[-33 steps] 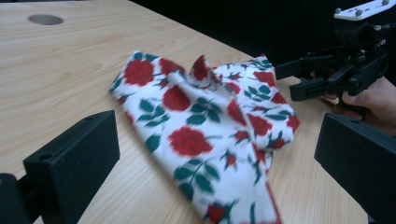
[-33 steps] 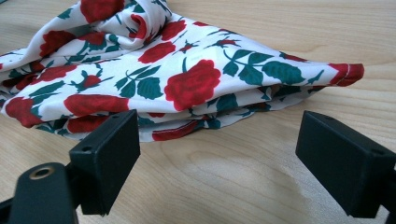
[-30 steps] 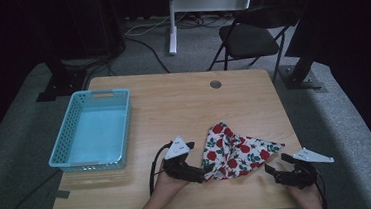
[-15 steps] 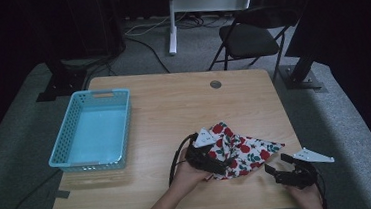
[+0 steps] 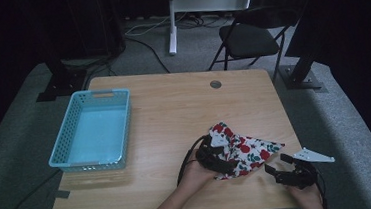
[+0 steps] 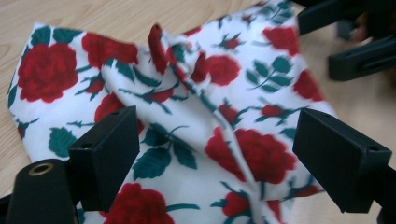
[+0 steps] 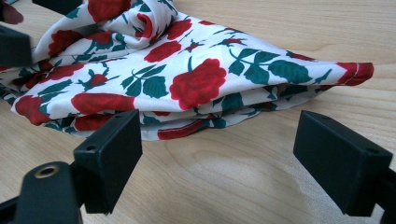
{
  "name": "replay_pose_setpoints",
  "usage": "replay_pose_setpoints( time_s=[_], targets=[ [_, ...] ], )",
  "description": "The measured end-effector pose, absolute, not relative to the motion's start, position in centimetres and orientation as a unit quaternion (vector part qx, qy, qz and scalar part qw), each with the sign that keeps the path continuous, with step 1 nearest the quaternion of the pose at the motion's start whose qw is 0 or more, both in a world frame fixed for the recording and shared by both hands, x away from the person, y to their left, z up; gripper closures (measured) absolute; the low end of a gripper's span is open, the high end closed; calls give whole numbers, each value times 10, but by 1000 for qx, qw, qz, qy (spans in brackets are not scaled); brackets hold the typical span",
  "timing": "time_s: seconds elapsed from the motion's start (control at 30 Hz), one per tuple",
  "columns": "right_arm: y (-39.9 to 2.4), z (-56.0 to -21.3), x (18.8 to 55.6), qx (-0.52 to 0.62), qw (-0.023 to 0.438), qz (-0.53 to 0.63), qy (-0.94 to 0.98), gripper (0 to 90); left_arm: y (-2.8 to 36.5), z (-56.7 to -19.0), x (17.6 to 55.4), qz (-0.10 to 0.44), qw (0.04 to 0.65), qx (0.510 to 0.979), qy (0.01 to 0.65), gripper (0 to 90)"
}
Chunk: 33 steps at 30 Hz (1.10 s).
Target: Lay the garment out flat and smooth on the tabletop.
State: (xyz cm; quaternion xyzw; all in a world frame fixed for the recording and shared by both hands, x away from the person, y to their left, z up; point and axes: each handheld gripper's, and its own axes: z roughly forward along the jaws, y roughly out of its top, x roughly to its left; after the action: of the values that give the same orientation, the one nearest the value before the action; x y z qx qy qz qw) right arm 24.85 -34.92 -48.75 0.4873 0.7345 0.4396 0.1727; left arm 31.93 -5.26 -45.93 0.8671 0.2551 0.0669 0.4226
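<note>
From my high view, the left gripper [image 5: 221, 158] covers the rose cloth's [image 5: 247, 149] nine-o'clock edge; its jaws are perhaps apart.

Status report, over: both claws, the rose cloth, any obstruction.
Left claw open, over the rose cloth. Right claw open, on bare table beside the cloth's near edge. Cloth bunched, lying flat. Blue basket well clear; nothing obstructing.

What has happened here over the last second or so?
The left gripper moved to the right, from the cloth's left edge to over the rose-print cloth, jaws open, gripping nothing. The cloth's left part looks more bunched. The right gripper, the blue basket and the table stayed put.
</note>
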Motion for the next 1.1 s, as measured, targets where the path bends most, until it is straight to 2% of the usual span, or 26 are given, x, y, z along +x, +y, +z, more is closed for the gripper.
replay_pose_setpoints(
  time_s=[0.07,0.13,0.2,0.23,0.3,0.33,0.37,0.5,0.6,0.67,1.1],
  targets=[
    [-349,-488,249,487,172,440,735,149,-54,-461,320,69,420,870,249,260],
    [-349,-488,249,487,172,440,735,150,-55,-463,320,74,416,872,249,277],
    [-349,-488,249,488,171,440,735,150,-55,-464,321,79,414,872,249,417],
    [-349,-488,249,487,172,439,735,150,-55,-465,322,83,411,872,253,447],
    [-349,-488,249,487,171,439,735,150,-54,-466,322,94,408,871,256,570],
    [-349,-488,249,487,171,439,735,150,-54,-466,322,95,401,874,256,591],
    [-349,-488,249,487,171,439,736,150,-54,-467,323,98,397,876,255,658],
    [-349,-488,249,486,171,438,736,150,-56,-473,323,97,386,883,249,735],
    [-349,-488,249,486,171,438,737,150,-55,-470,321,106,389,882,245,845],
    [-349,-488,249,487,171,438,736,150,-51,-466,321,105,399,876,250,874],
    [-348,-488,249,489,171,436,736,151,-2,-444,325,110,463,826,302,876]
  ],
)
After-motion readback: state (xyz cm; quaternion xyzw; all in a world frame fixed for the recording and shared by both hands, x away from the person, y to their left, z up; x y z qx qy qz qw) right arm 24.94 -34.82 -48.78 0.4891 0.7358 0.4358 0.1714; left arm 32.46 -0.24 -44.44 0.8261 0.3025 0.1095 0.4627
